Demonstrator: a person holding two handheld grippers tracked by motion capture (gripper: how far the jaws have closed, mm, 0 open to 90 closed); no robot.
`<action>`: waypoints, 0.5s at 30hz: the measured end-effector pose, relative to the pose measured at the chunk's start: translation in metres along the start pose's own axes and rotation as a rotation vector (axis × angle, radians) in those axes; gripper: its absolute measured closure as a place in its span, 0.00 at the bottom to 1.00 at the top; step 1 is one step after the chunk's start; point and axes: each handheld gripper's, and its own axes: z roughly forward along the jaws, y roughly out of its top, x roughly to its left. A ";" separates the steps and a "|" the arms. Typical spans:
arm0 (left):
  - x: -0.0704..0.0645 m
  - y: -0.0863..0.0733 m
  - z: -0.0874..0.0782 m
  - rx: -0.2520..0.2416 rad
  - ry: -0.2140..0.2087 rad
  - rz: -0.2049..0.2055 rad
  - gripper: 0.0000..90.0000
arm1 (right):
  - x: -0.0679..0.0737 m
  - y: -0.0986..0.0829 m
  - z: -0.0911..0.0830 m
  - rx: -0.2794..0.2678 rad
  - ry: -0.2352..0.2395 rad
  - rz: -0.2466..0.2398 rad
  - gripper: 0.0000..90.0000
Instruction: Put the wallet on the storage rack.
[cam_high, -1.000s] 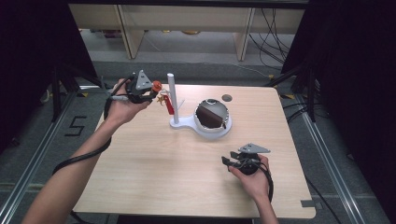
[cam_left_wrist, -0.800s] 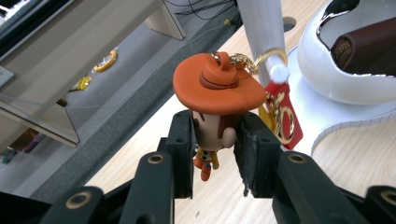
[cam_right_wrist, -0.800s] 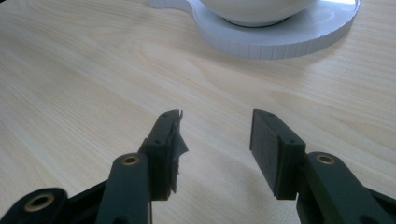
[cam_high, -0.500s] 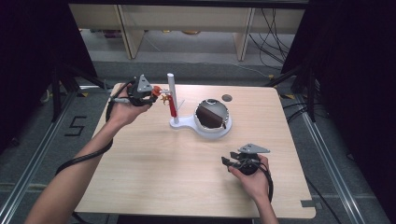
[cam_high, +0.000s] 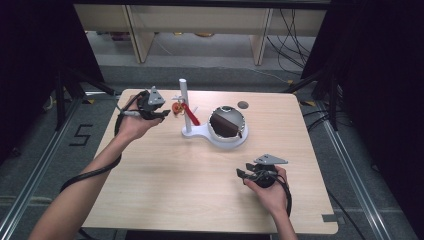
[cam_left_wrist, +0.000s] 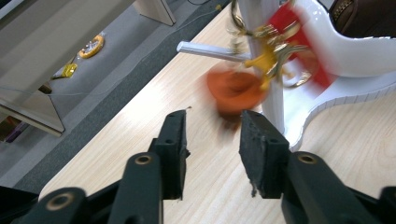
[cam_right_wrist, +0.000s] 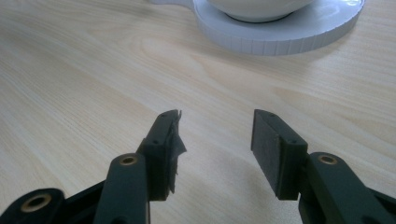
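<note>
Left gripper (cam_left_wrist: 212, 140): jaws parted by a moderate gap, nothing between them, held above the table's far-left part; in the high view the left gripper (cam_high: 159, 114) points toward the stand.

Item 1, keyring charm (cam_left_wrist: 236, 91): orange, blurred, hanging from a cluster of metal rings (cam_left_wrist: 275, 46) on a short white peg (cam_left_wrist: 210, 50) that juts sideways from the white post (cam_left_wrist: 266, 70). It lies directly ahead of the left gripper, just beyond the jaw tips and a little toward the right-hand jaw, touching or nearly touching the post; which of the two cannot be told through the blur. Its hanging axis runs downward from the peg, so the rings would have to slide outward along the peg, away from the post, to come free. In the high view the keyring charm (cam_high: 176, 106) sits just beside the left jaw tips.

Item 2, red tag (cam_high: 190, 115): hangs from the same cluster, on the side of the post toward the bowl.

Item 3, white stand (cam_high: 200, 133): flat base joining the post to a round white bowl (cam_high: 229, 139) holding a dark brown object (cam_high: 226, 123).

Item 4, right gripper (cam_right_wrist: 215, 130): jaws well apart, empty, low over bare wood; the stand's round base (cam_right_wrist: 280, 37) lies ahead, apart from it. In the high view the right gripper (cam_high: 242, 173) is near the table's front right, well apart from the charm.

Judgement: the left hand is much the nearer and is lined up for the grasp.

Item 5, table (cam_high: 165, 200): pale wood.
</note>
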 end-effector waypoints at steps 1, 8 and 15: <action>-0.001 -0.001 -0.001 -0.001 0.000 0.004 0.65 | 0.000 0.000 0.000 0.000 0.000 0.000 0.58; -0.005 -0.010 -0.014 -0.032 -0.005 -0.008 0.57 | 0.000 0.000 -0.001 0.015 -0.004 0.010 0.58; -0.014 -0.031 -0.031 -0.087 -0.035 -0.084 0.42 | -0.003 -0.002 -0.002 -0.009 -0.007 0.008 0.58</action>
